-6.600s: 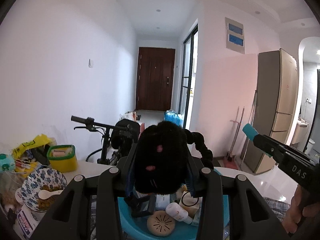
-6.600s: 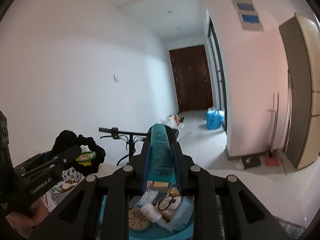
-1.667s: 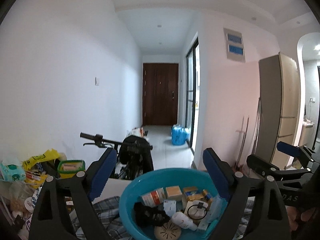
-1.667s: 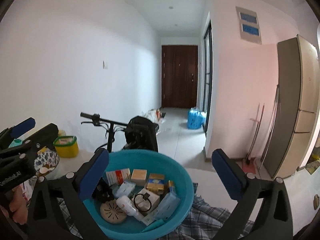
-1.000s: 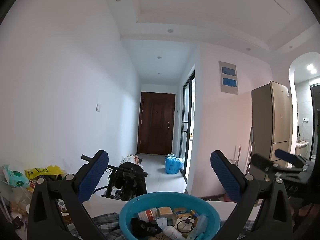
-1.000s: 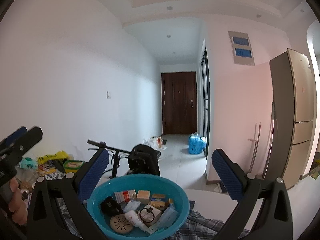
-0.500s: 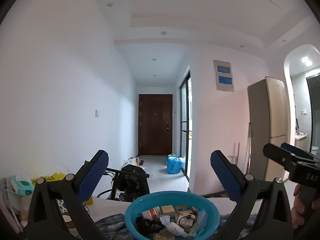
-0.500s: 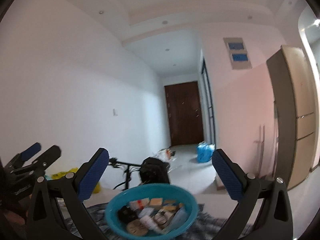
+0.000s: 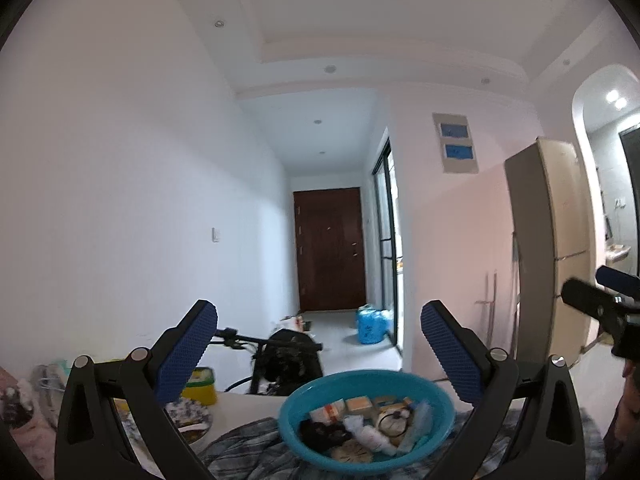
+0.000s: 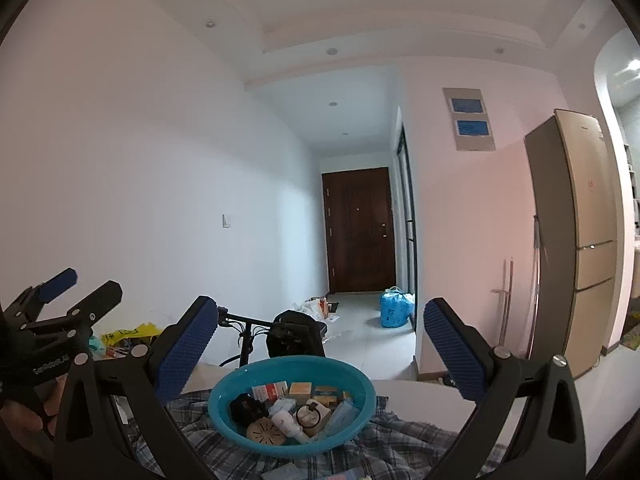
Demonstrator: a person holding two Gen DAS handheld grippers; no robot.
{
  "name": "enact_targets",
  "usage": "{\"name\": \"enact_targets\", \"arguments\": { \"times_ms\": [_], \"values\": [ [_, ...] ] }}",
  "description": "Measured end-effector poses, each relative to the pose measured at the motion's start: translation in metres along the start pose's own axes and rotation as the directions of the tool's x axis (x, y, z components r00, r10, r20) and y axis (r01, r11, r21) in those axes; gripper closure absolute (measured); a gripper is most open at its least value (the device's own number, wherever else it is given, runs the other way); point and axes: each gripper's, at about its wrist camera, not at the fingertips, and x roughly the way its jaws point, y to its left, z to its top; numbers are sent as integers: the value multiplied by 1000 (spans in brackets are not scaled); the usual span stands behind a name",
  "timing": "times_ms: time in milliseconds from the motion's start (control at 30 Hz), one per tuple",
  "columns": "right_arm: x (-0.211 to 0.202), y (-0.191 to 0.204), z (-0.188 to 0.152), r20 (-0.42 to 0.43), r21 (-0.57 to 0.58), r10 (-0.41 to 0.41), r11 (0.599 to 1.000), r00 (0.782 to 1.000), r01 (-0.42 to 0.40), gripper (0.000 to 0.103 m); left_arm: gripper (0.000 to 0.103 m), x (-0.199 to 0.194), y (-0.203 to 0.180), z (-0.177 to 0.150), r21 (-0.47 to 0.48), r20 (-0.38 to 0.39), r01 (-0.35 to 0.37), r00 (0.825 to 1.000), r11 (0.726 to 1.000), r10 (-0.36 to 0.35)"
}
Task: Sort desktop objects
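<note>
Two grippers, left gripper (image 9: 318,350) and right gripper (image 10: 320,350), hang empty with fingers spread wide, both raised behind the filled teal basin (image 10: 224,408), roughly equally near.

Faint white lettering runs along the left gripper (image 10: 84,294) body, too blurred to read; nothing else is legible.

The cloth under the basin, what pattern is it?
Blue-grey plaid cloth under the teal basin; the right wrist view shows it best.
</note>
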Motion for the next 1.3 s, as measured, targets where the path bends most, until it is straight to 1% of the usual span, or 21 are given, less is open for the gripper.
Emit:
{"name": "enact_targets", "arguments": {
  "times_ms": [167,367,533,600,733,800,900,967,1067,1167,1200,1300],
  "values": [
    [3,-6,-23,-66,7,5,1000,998,-5,0,0,-8,1,-16,-34,-44,48,998,998,-49],
    [-5,-17,-37,-73,73,5,997,997,1,0,0,-15,-7,-35,-28,-67,78,995,997,-80],
    [-10,-10,-53,-72,49,-34,998,997,38,0,0,-15,-16,-57,-30,-96,111,989,993,-113],
    [-10,-8,-62,-80,37,-50,998,996,53,0,0,-11,-21,-68,-7,-128,113,985,994,-113],
    [-3,-7,-76,-114,49,-50,997,992,56,0,0,1,-30,-89,47,-181,65,982,997,-55],
    [2,-9,-85,-140,60,-45,997,989,54,0,0,3,-27,-102,39,-197,54,979,998,-46],
    [11,-9,-105,-195,65,-58,995,979,71,0,0,7,-22,-122,4,-239,56,970,998,-53],
    [18,-9,-118,-234,53,-59,996,970,74,0,0,12,-20,-134,-8,-275,54,960,999,-54],
    [23,-7,-131,-262,43,-67,996,963,81,0,0,19,-18,-153,-13,-317,55,947,998,-56],
    [27,-6,-140,-273,36,-81,995,959,94,0,0,26,-19,-176,3,-353,10,936,1000,-8],
    [28,-5,-143,-274,36,-86,994,958,100,0,0,28,-18,-180,-3,-363,6,932,1000,-7],
    [32,-2,-152,-287,36,-76,995,955,90,0,0,35,-11,-196,-77,-402,19,914,997,-48]
  ]
}}
